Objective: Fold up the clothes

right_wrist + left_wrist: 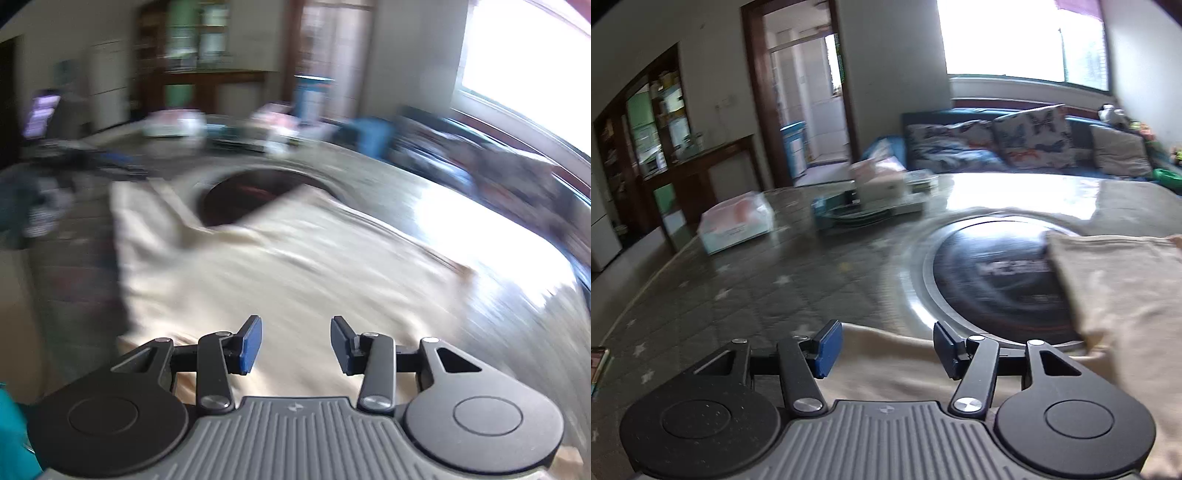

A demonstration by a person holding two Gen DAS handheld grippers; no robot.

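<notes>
A cream garment point(280, 273) lies spread on the round glass-topped table point(480, 295), partly over the black turntable disc point(251, 199). In the left wrist view the same garment point(1119, 295) shows a folded part at the right and an edge under my gripper. My left gripper point(886, 349) is open with blue pads, just above the garment's near edge, holding nothing. My right gripper point(295, 345) is open and empty above the garment's near part. The right wrist view is motion-blurred.
A black turntable disc point(993, 280) sits in the table's middle. Tissue packs point(737, 223) and boxes on a tray point(875, 195) stand at the far side. A blue sofa with cushions point(1027, 144) is behind the table, a wooden cabinet point(665, 147) at left.
</notes>
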